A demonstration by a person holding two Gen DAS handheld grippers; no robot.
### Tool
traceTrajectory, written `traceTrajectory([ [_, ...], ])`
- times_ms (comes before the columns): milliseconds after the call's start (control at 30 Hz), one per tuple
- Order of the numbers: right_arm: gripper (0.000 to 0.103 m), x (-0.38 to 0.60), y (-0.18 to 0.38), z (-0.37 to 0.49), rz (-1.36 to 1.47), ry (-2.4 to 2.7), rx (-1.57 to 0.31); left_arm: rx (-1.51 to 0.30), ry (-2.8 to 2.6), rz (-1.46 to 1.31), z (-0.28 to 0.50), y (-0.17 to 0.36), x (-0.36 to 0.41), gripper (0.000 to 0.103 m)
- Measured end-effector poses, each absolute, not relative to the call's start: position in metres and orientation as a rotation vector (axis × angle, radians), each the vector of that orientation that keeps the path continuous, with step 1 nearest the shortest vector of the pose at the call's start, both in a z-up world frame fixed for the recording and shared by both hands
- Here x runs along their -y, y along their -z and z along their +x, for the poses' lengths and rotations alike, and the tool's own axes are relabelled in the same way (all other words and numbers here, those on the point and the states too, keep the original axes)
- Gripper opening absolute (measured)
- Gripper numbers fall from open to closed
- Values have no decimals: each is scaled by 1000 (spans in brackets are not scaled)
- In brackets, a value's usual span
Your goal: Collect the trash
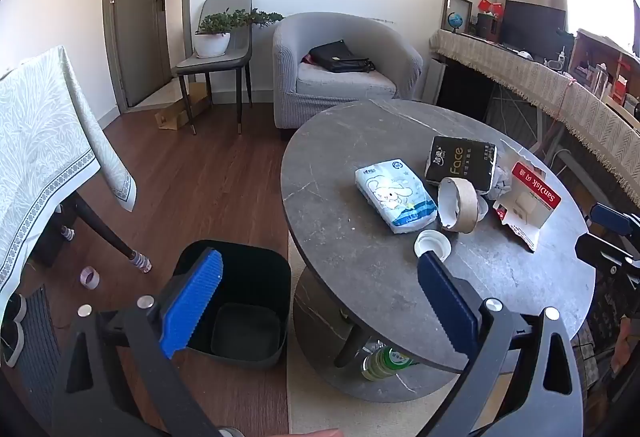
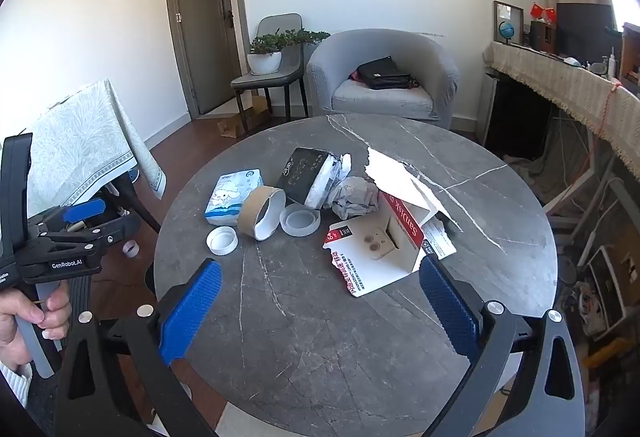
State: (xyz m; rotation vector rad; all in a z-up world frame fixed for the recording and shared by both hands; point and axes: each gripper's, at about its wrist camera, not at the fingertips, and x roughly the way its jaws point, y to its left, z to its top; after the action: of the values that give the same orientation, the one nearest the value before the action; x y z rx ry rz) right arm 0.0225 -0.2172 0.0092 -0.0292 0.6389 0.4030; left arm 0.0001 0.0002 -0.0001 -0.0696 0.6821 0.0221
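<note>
You have collected nothing yet: the bin point(image 1: 236, 301) (on the floor beside the table point(image 2: 500, 237)) looks empty, the trash point(image 2: 352, 197) sits on the tabletop, and your left gripper point(image 1: 320, 301) and right gripper point(image 2: 320, 305) gape wide, holding nothing.

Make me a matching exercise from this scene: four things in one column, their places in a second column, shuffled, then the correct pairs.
Things:
1. black plastic trash bin
2. white round bottle cap
3. black leather bag
4. white pot with a green plant

Places:
A. on the grey armchair
B. on the grey marble round table
C. on the wooden floor beside the table
D. on the grey dining chair

Pairs: 1-C, 2-B, 3-A, 4-D
</note>
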Motion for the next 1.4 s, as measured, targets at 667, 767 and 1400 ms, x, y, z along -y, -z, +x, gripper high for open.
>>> traceTrajectory([
  [667,100,216,-12,22,-33,-402,-633,-682,-26,-66,-1,0,-1,100],
  [767,100,210,-13,18,-37,-404,-633,-683,-26,-65,-1,-1,-1,100],
  [1400,100,214,-14,21,-38,-408,-629,-683,-25,-67,1,0,0,100],
])
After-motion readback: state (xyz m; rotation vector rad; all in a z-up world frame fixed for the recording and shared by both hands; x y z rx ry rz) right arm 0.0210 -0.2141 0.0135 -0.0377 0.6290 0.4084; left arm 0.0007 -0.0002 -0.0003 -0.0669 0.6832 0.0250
